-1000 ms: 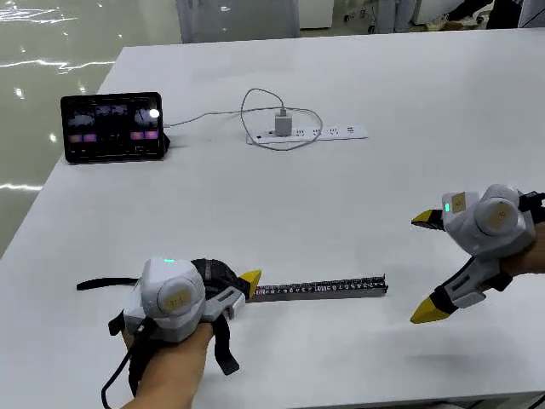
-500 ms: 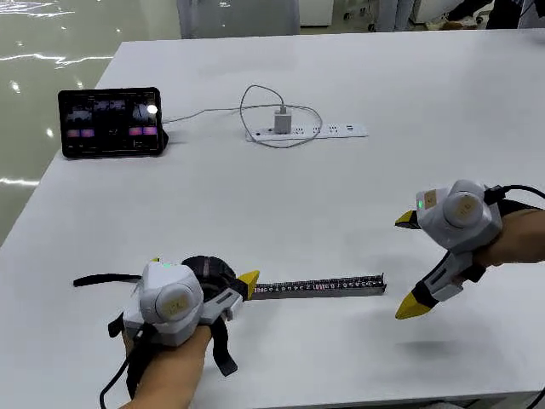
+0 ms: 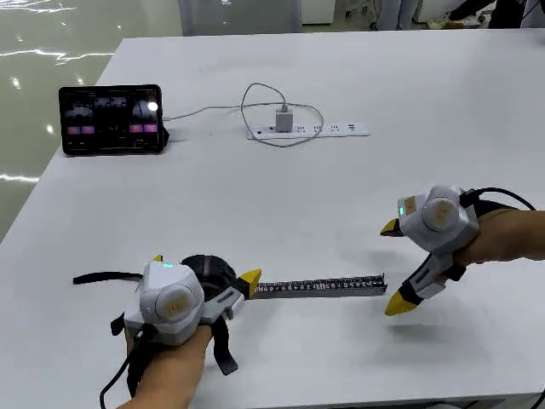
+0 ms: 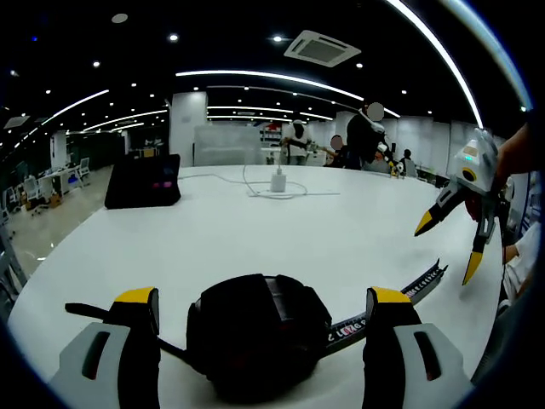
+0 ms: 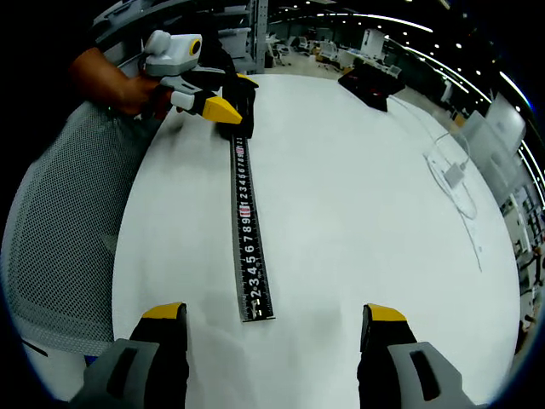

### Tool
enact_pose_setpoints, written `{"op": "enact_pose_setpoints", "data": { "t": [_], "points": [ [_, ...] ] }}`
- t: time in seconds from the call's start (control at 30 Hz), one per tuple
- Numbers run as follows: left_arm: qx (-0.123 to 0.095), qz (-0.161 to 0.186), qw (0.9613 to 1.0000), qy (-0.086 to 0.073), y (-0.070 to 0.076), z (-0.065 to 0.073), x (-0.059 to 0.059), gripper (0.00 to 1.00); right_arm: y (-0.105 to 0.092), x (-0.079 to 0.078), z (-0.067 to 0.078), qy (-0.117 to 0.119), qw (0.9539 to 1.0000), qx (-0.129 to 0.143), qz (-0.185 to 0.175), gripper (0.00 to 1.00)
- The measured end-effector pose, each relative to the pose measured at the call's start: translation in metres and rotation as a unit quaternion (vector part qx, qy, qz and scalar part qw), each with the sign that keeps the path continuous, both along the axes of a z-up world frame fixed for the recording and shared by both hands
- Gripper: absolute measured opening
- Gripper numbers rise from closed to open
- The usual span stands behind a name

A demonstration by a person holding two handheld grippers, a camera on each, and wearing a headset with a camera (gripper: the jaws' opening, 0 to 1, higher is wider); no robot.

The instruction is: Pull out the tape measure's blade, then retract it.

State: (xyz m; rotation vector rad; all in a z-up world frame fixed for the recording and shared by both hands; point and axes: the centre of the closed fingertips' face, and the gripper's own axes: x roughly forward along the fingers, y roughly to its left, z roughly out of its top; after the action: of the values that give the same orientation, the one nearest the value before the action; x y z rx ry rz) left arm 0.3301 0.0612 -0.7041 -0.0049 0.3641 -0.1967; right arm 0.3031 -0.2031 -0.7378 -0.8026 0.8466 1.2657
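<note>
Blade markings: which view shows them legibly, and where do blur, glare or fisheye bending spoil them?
Right gripper view: the blade lies near centre, numerals sharp, barely bent. Left gripper view: it curves toward the rim, print too small to read. Head view: evenly lit, no glare on it, but markings are too fine to read.

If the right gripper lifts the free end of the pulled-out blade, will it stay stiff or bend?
The blade looks thin and lies flat on the table, so it would probably flex when lifted. Its smooth face may slip. The bulkier case likely anchors it.
</note>
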Motion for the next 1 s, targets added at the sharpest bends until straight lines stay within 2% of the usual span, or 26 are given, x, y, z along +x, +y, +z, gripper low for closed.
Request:
{"op": "enact_pose_setpoints", "data": {
  "t": [0.13,0.37,0.53,1.0],
  "points": [
    [0.001,-0.001,1.0,-0.005,0.0,0.002,0.0,0.99,-0.002,-0.001,-0.007,0.008,1.0,-0.003,0.0,0.71],
    [-0.002,0.002,1.0,-0.005,0.001,0.002,0.001,0.99,-0.003,-0.006,-0.009,0.019,0.9997,-0.012,0.013,0.51],
    [-0.004,0.002,1.0,-0.005,0.002,0.002,0.0,0.99,-0.002,-0.008,-0.01,0.017,0.9993,-0.018,0.029,0.4],
    [-0.004,0.003,1.0,-0.002,0.002,0.001,0.0,0.98,-0.001,-0.009,-0.015,0.014,0.9983,-0.03,0.049,0.17]
  ]
}}
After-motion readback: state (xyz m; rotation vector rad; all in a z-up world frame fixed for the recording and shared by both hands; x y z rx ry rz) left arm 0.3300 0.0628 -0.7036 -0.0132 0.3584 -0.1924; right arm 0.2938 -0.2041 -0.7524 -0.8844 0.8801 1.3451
